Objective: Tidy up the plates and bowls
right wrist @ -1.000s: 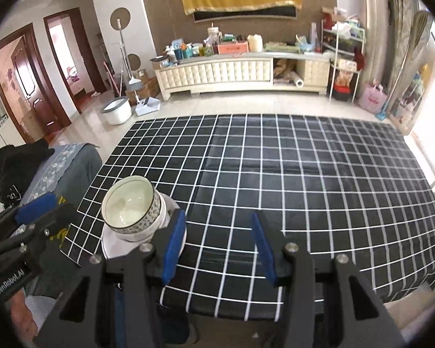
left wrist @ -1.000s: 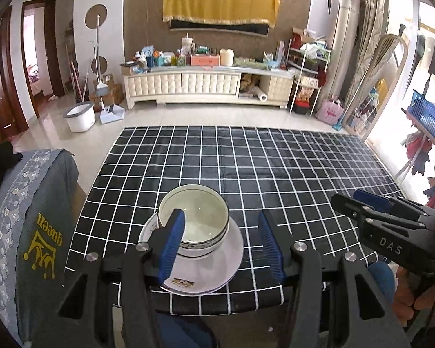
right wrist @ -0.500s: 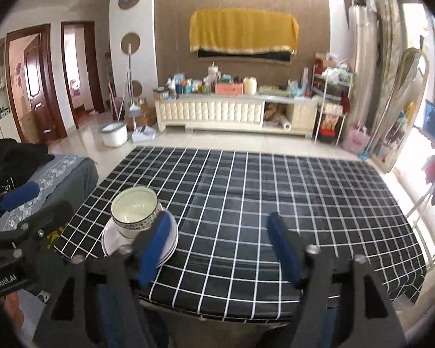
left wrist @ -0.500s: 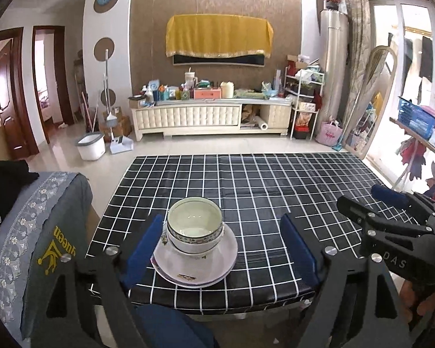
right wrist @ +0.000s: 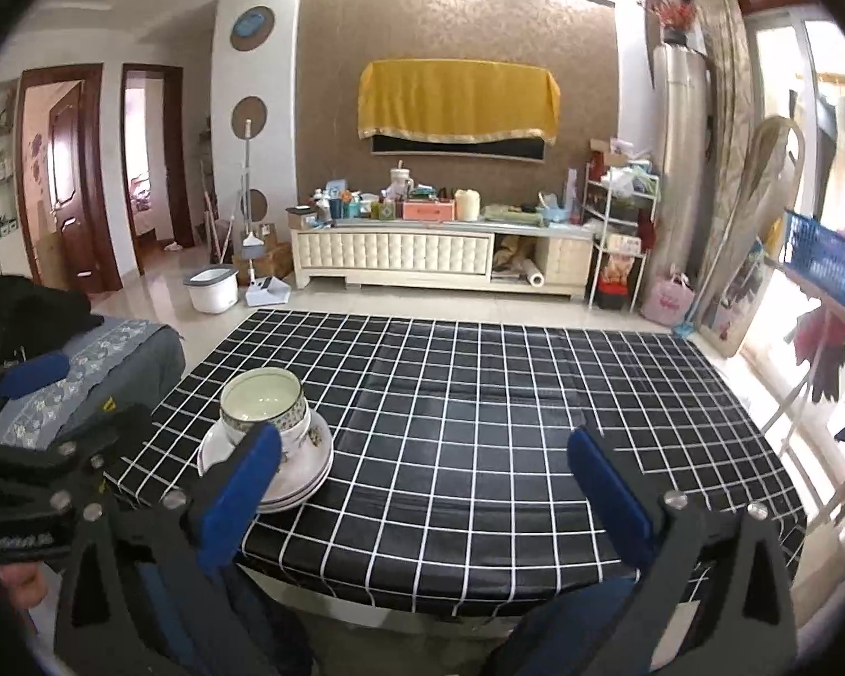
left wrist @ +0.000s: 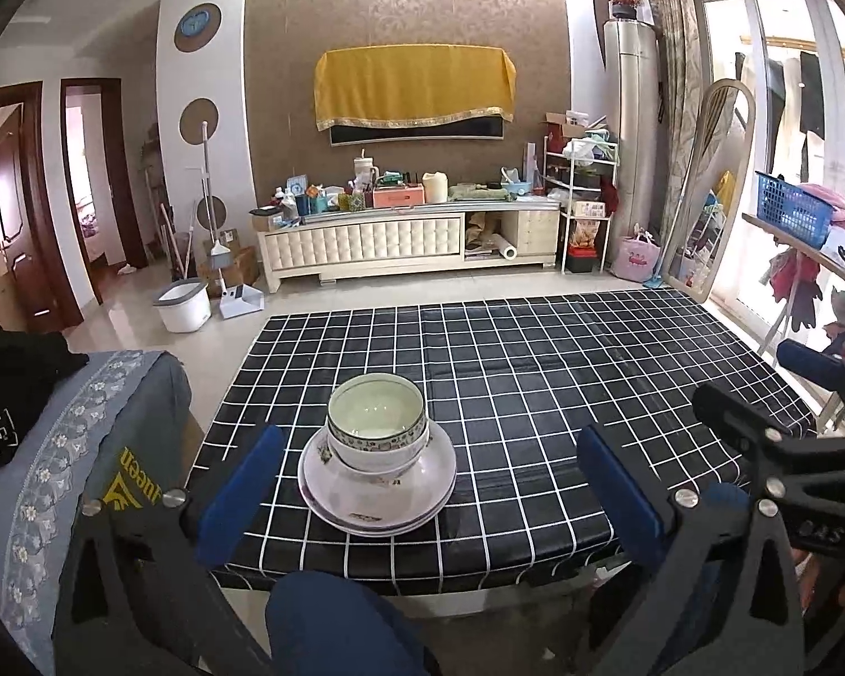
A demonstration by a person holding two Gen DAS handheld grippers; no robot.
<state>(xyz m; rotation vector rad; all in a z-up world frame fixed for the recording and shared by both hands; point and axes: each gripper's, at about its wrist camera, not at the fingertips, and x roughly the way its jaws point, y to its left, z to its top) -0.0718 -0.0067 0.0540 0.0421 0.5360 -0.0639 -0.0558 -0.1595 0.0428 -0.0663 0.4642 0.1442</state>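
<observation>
Two nested white bowls with a patterned rim [left wrist: 376, 422] sit on stacked white plates [left wrist: 377, 498] near the front left edge of the black checked table [left wrist: 535, 394]. The stack also shows in the right wrist view: bowls [right wrist: 262, 403], plates [right wrist: 304, 479]. My left gripper [left wrist: 428, 493] is wide open and empty, held back from the table edge with the stack between its blue pads. My right gripper [right wrist: 425, 484] is wide open and empty, to the right of the stack.
A grey cushioned chair [left wrist: 73, 450] with black cloth stands left of the table. A cluttered TV cabinet [left wrist: 405, 236] lines the far wall. A drying rack and blue basket [left wrist: 788, 214] stand at the right. My knee [left wrist: 338, 619] is below the table edge.
Both grippers have pulled back and up from the table and opened wider. The bowls and plates stay stacked in place.
</observation>
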